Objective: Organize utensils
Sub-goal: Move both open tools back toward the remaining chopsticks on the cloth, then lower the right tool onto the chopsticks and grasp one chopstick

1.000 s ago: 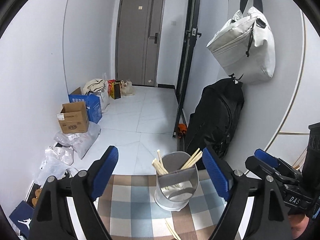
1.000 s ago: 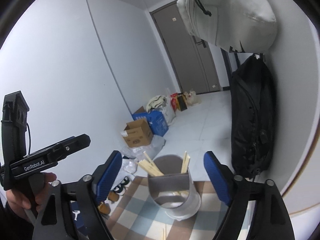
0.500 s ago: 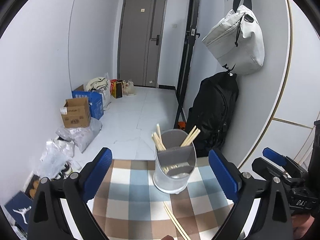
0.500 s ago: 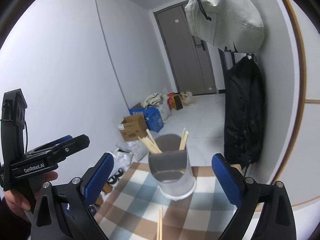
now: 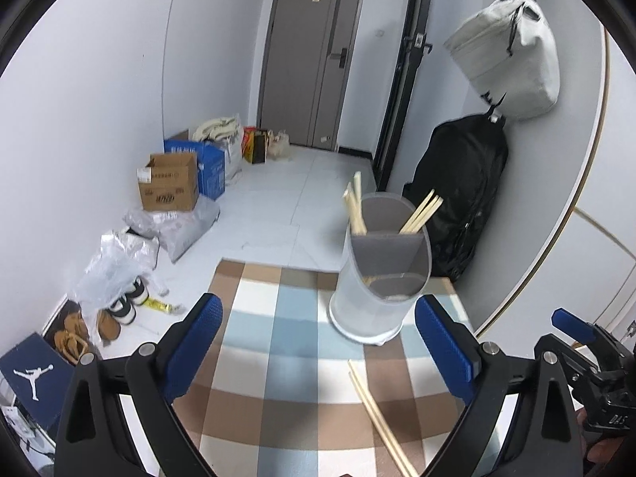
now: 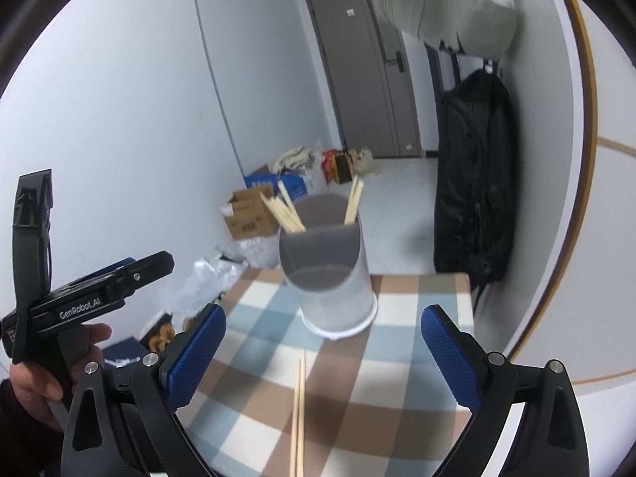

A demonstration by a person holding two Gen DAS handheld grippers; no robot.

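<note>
While both tongs hang over the checked surface (image 5: 278, 357), each is spread wide with nothing between its blue pads. The left tongs (image 5: 318, 349) frame bare cloth, with the loose pair of chopsticks (image 5: 377, 417) lying on the cloth between the pads, nearer the right pad, touched by neither. The right tongs (image 6: 322, 353) straddle the same chopsticks (image 6: 298, 413), which lie flat between the pads and point toward the holder (image 6: 330, 274). That holder stands upright near the far edge of the surface, more chopsticks (image 6: 286, 210) leaning in its back compartments; the front compartment shows none. Beyond it, a black backpack (image 5: 461, 198) hangs against the wall under a white bag (image 5: 508, 51).
</note>
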